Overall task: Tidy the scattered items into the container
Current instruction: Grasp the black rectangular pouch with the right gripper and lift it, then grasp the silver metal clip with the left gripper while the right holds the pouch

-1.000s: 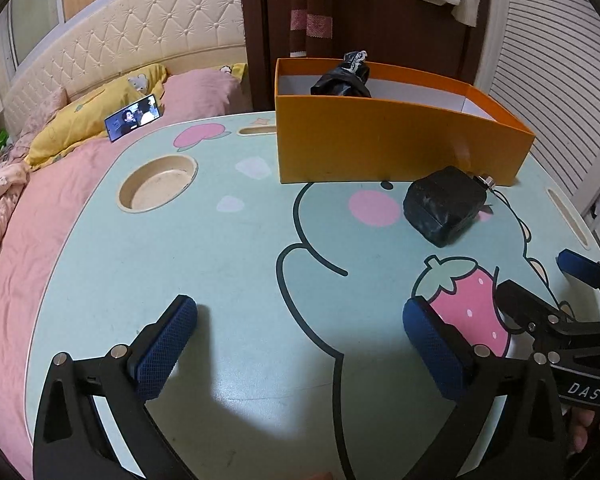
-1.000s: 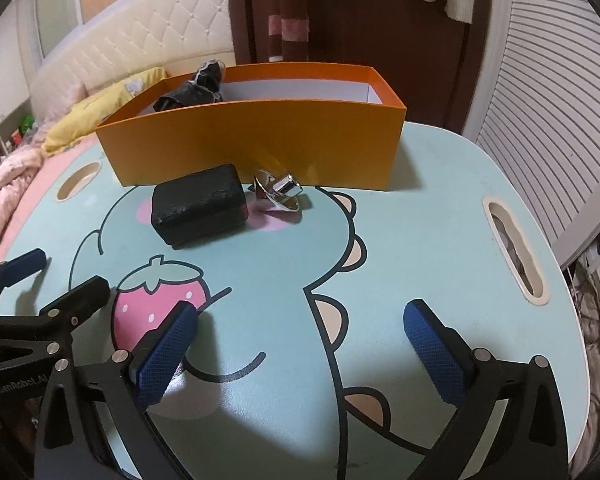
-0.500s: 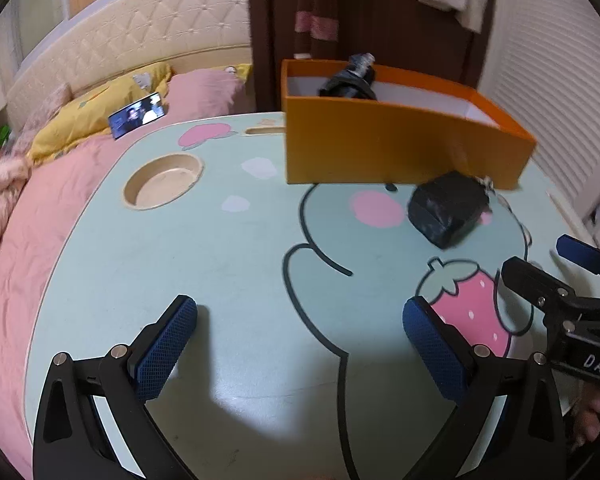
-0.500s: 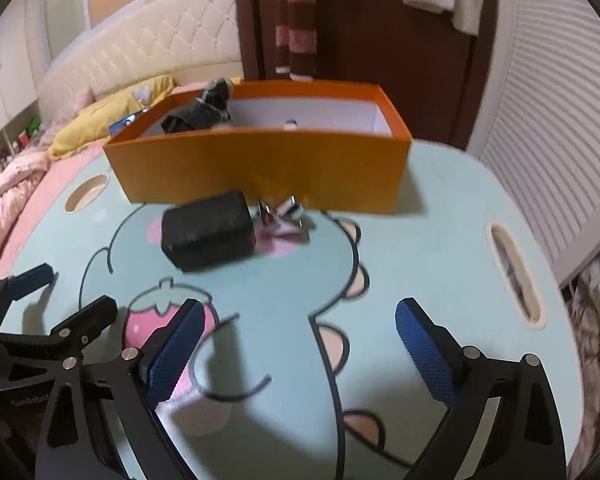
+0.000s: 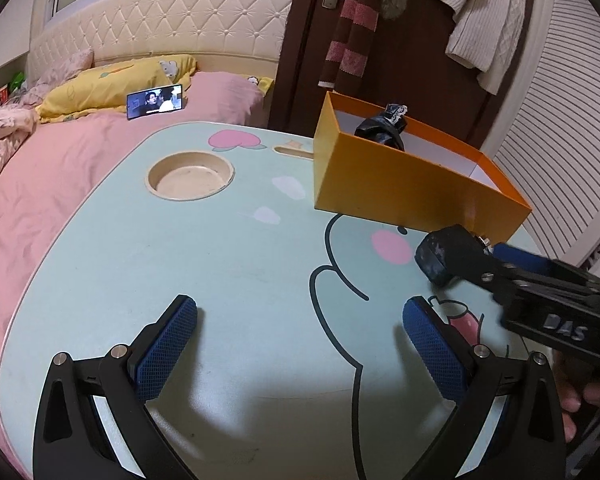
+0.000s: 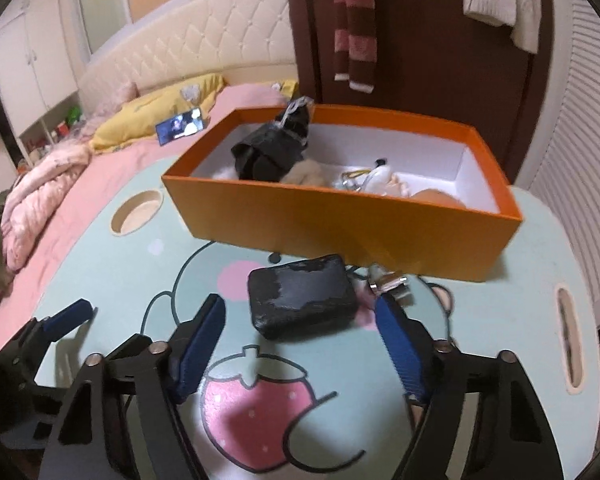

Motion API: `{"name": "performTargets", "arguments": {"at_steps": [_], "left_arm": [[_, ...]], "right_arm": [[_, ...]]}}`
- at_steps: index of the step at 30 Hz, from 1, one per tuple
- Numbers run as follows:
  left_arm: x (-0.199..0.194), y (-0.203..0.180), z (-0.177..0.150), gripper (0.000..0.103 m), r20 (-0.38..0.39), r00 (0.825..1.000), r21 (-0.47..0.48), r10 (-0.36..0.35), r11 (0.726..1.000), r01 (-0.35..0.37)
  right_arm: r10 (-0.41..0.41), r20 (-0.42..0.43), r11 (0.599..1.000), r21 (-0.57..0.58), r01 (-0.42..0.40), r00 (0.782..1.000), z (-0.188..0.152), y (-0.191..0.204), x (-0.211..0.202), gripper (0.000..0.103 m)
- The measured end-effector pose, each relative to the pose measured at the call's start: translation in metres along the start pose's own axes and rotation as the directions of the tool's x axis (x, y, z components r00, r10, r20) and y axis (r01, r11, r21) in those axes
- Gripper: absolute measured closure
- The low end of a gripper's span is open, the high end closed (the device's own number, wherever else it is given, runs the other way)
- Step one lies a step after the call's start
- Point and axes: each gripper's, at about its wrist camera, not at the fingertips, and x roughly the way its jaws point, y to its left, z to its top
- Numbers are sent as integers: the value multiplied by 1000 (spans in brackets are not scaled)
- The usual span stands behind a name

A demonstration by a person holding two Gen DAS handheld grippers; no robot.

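Observation:
A black rectangular case [image 6: 302, 300] lies on the cartoon table, just in front of the orange box [image 6: 340, 224]. My right gripper [image 6: 300, 340] has its closing jaws on either side of the case's near end, with gaps left at both pads. A small metal clip [image 6: 388, 282] rests beside the case, close to the right fingertip. Inside the box sit a black bundle [image 6: 272, 152] and some white items [image 6: 372, 178]. My left gripper [image 5: 300, 344] hangs open over bare tabletop, left of the case [image 5: 440, 252] and the right gripper [image 5: 520, 272]. Nothing is between its fingers.
The mint-green table [image 5: 220, 248] has a round cup recess [image 5: 190, 176] at the far left and a slot [image 6: 568, 336] near the right edge. A bed with pink covers and a phone [image 5: 155, 101] lies beyond. A door with hanging clothes stands behind the box.
My right gripper has moved forward to the black case and its jaws have narrowed around it. The left gripper shifted a little and rolled; its fingers stay wide apart.

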Motion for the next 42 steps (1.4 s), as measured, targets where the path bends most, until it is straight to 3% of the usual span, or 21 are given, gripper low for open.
{"name": "performTargets", "arguments": {"at_steps": [4,6,11,22,25,28,32,35,39,42], "left_arm": [[1,1,0,1,2,1000,-1,-4,1000,4],[-1,2,-1,1,6,1000,-8,-11,1000,11],[-2,9,-1,0,22,999,-39,-29,999,30],[-3,10,0,1,25,998,-52,-60,997,61],[-2,7,1,1,10,999,-39,-49,998,49],[0,3,1,1,-4,999,-18,-49,999,49],[2,-7,3,1,-36,998,18,-49,999,49],[2,-23,6,2,-54,993,39,-104,994,106],[7,-64,16,11,-63,989,174,-131,975,140],[15,-88,22,14,-90,980,215,-175,958,191]], "right_arm": [[-10,-34,1000,-7,9,999,1,2,14,32],[-19,-53,999,-28,17,998,3,4,22,40],[-9,-45,999,-46,7,999,4,8,26,41],[134,109,991,-14,-133,985,-6,-9,-38,41],[104,138,994,15,-108,985,-12,-26,-55,41],[-3,163,998,58,-7,987,-20,-44,-64,41],[-83,140,991,120,66,987,-30,-72,-61,41],[-110,128,983,163,88,986,-38,-88,-59,41],[-107,122,979,185,83,987,-44,-98,-57,41],[-111,129,976,201,84,985,-47,-104,-57,41]]}}
